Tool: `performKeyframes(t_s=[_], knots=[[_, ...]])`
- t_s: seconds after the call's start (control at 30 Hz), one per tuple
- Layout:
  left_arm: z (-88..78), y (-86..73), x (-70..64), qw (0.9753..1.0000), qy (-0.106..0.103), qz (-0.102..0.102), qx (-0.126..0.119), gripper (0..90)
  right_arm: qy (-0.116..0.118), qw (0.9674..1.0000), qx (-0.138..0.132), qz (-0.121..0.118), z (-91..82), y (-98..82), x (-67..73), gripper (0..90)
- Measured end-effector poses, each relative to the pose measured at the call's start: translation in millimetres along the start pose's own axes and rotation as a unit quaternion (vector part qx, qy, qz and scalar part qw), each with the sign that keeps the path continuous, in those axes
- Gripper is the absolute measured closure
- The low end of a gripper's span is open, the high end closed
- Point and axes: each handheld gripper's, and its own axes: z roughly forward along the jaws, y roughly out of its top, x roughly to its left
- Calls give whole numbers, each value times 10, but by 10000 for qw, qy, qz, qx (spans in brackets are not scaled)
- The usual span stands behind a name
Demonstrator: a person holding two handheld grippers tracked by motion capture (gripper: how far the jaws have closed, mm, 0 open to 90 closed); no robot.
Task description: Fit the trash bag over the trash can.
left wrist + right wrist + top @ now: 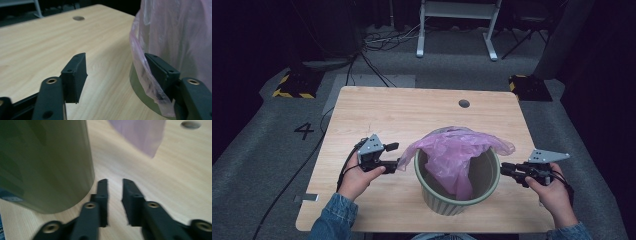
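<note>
A pale green ribbed bin stands on the wooden table, with a pink plastic bag draped loosely over its rim and hanging inside. My left gripper is at the bin's left side, at the bag's hanging edge. In the left gripper view its jaws stand wide apart; the bag's film lies against the right jaw and nothing is pinched. My right gripper sits just off the bin's right rim. In the right gripper view a narrow gap holds nothing, beside the bin wall.
A round cable hole lies in the table's far part. Beyond the table are a white frame's legs, floor cables and two yellow-black striped feet. A "4" is marked on the floor at left.
</note>
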Motion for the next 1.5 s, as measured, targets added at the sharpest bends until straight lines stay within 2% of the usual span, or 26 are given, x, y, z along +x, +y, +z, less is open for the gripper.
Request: performKeyframes(t_s=[0.1,0.2,0.37,0.53,0.63,0.73,0.9,1.0,1.13,1.2,1.27,1.3,1.37,1.43,1.47,1.5], knots=[[-119,100,-6,9997,154,89,-170,375,-51,9999,-133,-44,-117,60,3,513],[-227,224,-6,9989,242,120,-374,369,-123,9994,-294,-149,-257,128,0,439],[-348,414,-7,9971,408,227,-596,353,-134,9980,-544,-302,-457,320,6,383],[-410,548,-90,9959,383,392,-721,347,-137,9964,-683,-490,-536,566,-4,358],[-449,643,-163,9950,301,494,-815,345,-124,9957,-698,-597,-520,689,2,338],[-463,733,-255,9941,110,599,-893,338,-39,9952,-740,-641,-464,785,18,322],[-365,785,-393,9943,-136,759,-737,328,160,9939,-842,-687,-337,929,51,314],[-269,776,-423,9945,-166,861,-580,327,226,9938,-782,-757,-253,1001,90,305],[-122,786,-469,9943,-324,890,-498,331,396,9932,-684,-852,-137,1076,160,294],[-72,798,-495,9935,-444,927,-495,365,459,9927,-630,-920,-76,1103,196,316],[-28,814,-526,9924,-589,974,-458,400,507,9923,-600,-957,-29,1122,225,375],[-10,820,-542,9920,-645,994,-440,407,513,9924,-576,-955,-10,1128,235,426],[12,826,-568,9910,-751,1036,-397,432,548,9921,-514,-1001,6,1135,247,587],[24,825,-592,9906,-801,1053,-356,472,571,9917,-497,-1035,0,1137,259,640],[22,824,-598,9900,-819,1105,-324,518,559,9914,-483,-1079,-8,1137,267,699],[17,824,-599,9893,-858,1147,-279,626,572,9911,-460,-1110,-19,1137,277,739]])
